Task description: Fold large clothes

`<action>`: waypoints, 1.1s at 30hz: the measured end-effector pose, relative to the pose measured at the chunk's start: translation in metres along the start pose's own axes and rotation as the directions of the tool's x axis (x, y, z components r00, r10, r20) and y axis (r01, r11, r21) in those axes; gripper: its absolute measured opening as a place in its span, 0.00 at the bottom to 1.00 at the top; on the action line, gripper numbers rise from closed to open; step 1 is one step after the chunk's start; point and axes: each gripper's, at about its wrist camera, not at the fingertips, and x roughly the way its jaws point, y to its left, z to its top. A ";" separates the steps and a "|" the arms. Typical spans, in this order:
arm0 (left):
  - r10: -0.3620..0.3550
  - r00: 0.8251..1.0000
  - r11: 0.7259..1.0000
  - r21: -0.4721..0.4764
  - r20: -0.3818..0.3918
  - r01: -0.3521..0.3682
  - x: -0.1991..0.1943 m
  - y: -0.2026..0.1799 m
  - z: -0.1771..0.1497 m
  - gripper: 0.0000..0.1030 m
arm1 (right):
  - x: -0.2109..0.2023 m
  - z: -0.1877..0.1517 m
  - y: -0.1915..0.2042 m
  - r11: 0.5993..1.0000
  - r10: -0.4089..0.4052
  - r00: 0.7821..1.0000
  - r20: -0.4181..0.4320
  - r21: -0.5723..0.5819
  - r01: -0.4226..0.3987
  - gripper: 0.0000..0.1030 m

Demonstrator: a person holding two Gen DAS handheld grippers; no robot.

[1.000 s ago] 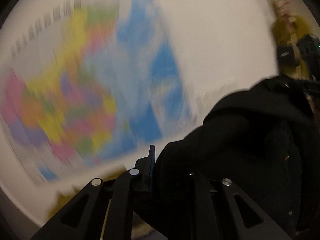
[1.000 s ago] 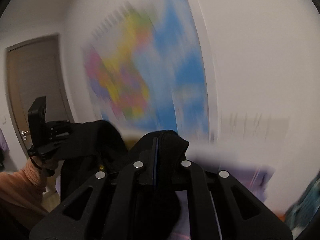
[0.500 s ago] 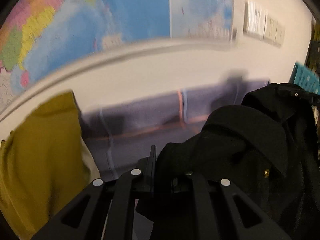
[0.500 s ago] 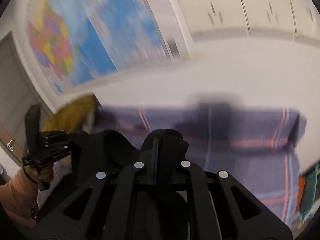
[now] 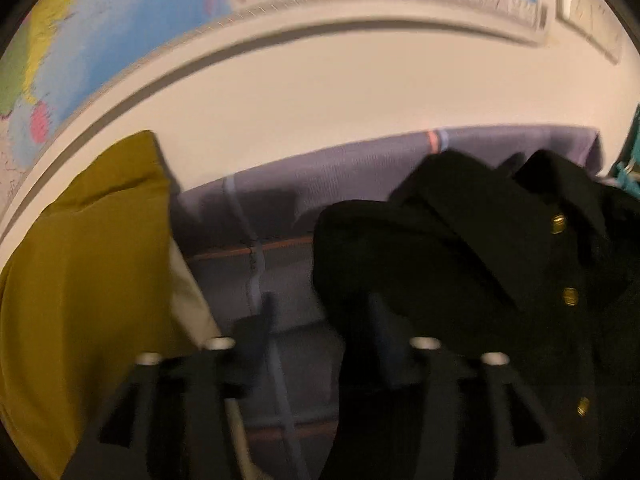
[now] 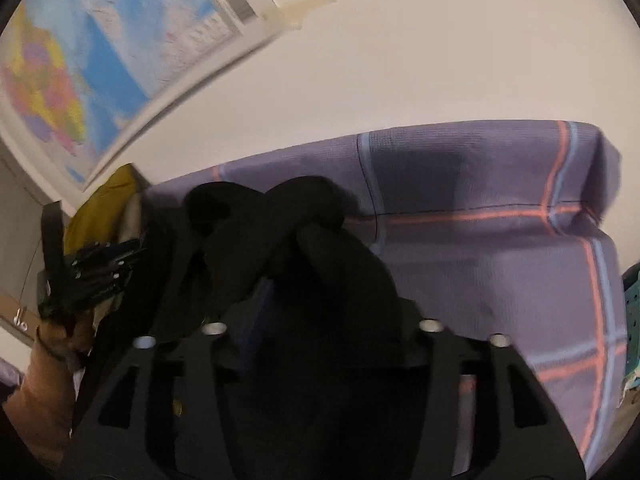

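Both claws, left (image 5: 320, 324) and right (image 6: 332, 312), just spread off the black coat (image 5: 460, 260).

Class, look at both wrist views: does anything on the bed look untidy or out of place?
Yes. The black coat lies bunched in a heap on the purple plaid bedcover rather than spread flat, its collar and brass buttons twisted sideways.

It looked like a bedroom at home: a bed under a purple checked sheet (image 6: 500, 248) stood against a white wall (image 5: 320, 92) hung with a coloured map (image 6: 100, 56), a yellow cushion (image 5: 80, 272) at one end.
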 end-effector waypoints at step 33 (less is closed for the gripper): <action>-0.337 0.941 0.937 0.109 0.033 0.332 -0.119 -0.017 -0.121 0.76 | -0.125 -0.090 -0.046 0.971 -0.226 0.969 0.100 0.104 0.216 0.75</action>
